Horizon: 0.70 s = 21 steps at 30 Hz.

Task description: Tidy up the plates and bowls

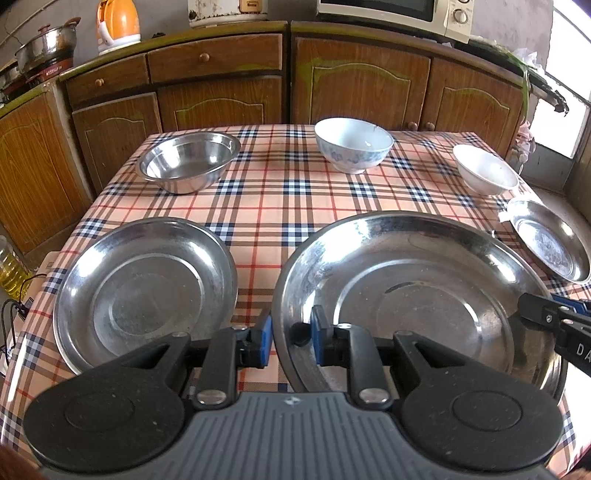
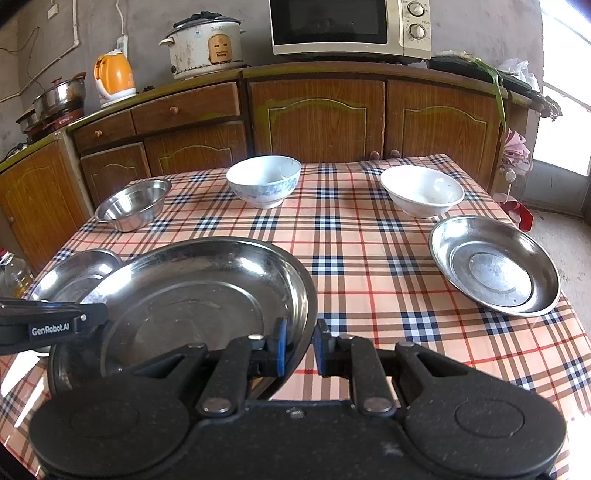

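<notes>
my left tool (image 1: 290, 338) was clamped on the near-left rim of the large steel plate (image 1: 413, 288), one blue pad inside the dish and the other outside it. my right tool (image 2: 299, 345) was clamped on the same plate's right rim (image 2: 207, 295), again with a pad on each side of the metal. in the right wrist view the plate sat tilted, its far edge raised above the plaid tabletop (image 2: 362, 258), held between the two tools.

just left of my left tool a medium steel plate (image 1: 146, 291) lay flat on the tabletop, close beside the large one but apart from it. ahead and to the right of my right tool a smaller steel plate (image 2: 495, 266) rested near the tabletop's right edge.

farther ahead stood three bowls, well apart: a steel bowl (image 1: 188, 160) to the far left, a blue-patterned white bowl (image 1: 352, 147) roughly straight ahead, and a plain white bowl (image 2: 423, 190) to the far right, just beyond the smaller plate. all three stood upright and looked empty.

behind the tabletop ran wooden cabinets (image 2: 317, 114) carrying a microwave (image 2: 351, 27), a rice cooker (image 2: 205, 46) and an orange kettle (image 2: 112, 77).
</notes>
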{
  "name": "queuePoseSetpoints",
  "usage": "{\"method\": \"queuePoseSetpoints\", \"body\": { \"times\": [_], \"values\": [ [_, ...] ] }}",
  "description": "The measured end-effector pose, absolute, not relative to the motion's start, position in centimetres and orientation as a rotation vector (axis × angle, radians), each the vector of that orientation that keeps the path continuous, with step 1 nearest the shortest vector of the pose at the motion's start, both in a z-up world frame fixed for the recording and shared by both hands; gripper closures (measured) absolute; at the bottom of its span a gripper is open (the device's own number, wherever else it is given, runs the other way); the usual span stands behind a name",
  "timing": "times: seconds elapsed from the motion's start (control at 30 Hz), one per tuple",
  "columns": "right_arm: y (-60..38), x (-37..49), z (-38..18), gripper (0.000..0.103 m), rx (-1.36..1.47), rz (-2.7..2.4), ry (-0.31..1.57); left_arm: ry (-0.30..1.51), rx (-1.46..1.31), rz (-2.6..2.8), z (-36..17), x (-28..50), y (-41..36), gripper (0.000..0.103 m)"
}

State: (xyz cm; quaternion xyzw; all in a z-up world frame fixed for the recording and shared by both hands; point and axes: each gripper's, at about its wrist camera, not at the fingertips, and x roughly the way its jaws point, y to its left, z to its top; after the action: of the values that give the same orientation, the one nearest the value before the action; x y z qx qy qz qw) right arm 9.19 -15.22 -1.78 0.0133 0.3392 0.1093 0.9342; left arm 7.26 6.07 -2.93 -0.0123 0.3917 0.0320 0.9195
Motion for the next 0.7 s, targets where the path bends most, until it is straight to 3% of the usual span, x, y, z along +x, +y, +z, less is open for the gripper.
{"method": "queuePoseSetpoints", "body": {
  "times": [0.7],
  "values": [
    [-15.57, 9.17, -2.29, 0.082, 0.038, 0.208, 0.707, 0.817, -0.014, 0.059, -3.72, 7.45, 5.48, 0.081]
  ]
}}
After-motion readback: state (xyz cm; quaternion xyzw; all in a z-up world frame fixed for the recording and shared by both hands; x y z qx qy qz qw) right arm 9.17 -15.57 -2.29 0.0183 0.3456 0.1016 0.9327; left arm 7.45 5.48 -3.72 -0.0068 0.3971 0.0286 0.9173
